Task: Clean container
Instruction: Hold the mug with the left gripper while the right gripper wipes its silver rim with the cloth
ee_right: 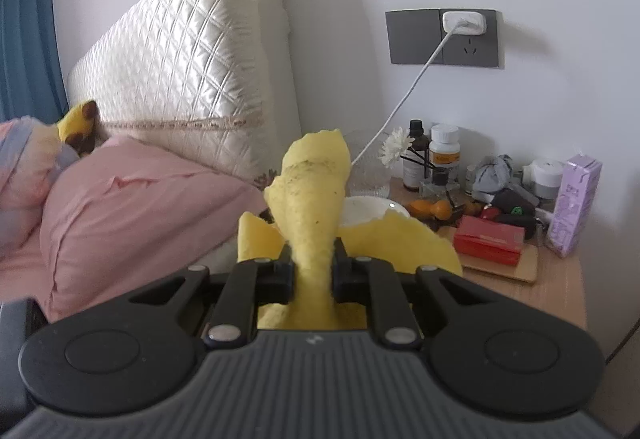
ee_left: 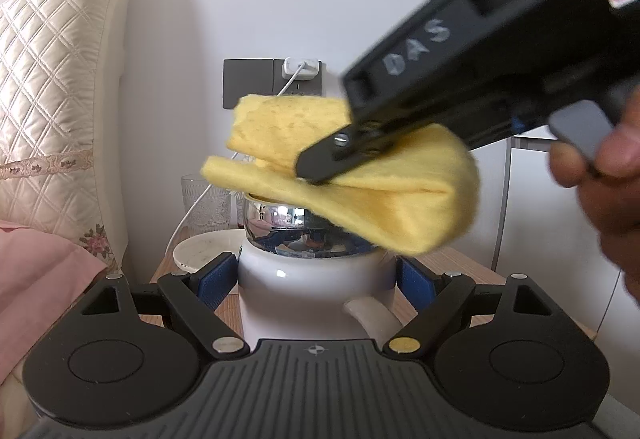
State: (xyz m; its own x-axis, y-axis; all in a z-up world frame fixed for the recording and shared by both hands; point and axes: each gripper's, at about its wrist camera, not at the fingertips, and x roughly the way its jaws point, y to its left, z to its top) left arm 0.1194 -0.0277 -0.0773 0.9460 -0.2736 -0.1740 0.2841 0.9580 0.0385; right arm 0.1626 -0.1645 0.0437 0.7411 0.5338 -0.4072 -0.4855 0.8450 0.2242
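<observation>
My left gripper (ee_left: 316, 279) is shut on a white mug-like container (ee_left: 312, 287) with a shiny metal inside and a handle pointing toward me. It holds the container above the bedside table. My right gripper (ee_left: 320, 169) is shut on a folded yellow cloth (ee_left: 384, 199) and holds it just over the container's rim, tilted down from the right. In the right wrist view the yellow cloth (ee_right: 312, 199) sticks up between the shut fingers of my right gripper (ee_right: 312, 271). The container is hidden in that view.
A white plate (ee_left: 200, 249) and a patterned glass (ee_left: 206, 205) stand behind the container on the wooden bedside table (ee_right: 552, 295). Bottles, a red box (ee_right: 490, 245) and a purple carton (ee_right: 572, 207) crowd its back. A quilted headboard cushion (ee_right: 192, 79) and pink pillow (ee_right: 132, 215) lie left.
</observation>
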